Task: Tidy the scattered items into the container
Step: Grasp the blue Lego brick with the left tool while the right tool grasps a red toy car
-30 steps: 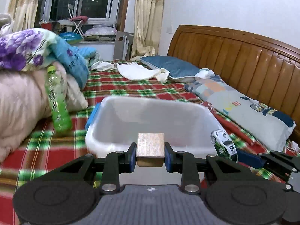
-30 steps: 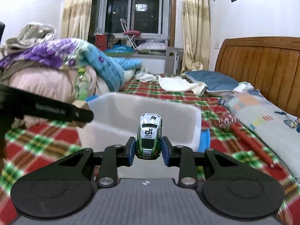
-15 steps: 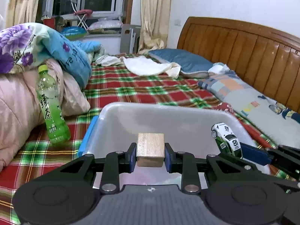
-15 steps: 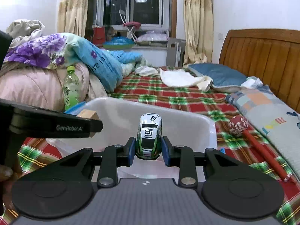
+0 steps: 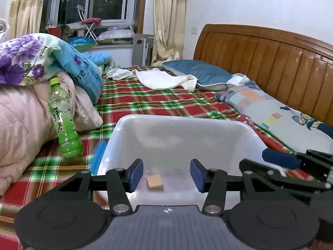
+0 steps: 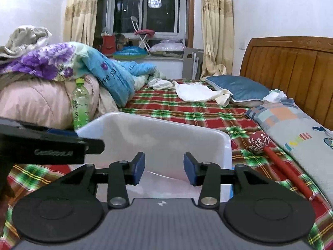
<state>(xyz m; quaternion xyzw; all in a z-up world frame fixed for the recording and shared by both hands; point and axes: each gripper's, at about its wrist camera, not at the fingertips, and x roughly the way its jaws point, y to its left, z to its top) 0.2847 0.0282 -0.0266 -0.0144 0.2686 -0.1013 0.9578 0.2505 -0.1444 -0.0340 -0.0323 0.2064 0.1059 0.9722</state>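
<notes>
Lying now in bin — wooden block, released.

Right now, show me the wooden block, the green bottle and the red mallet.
wooden block [image 5: 154, 182], left wrist view, its top face, inside the bin.
green bottle [image 5: 63, 123], left wrist view, its label.
red mallet [image 6: 259, 143], right wrist view, its patterned head.
</notes>
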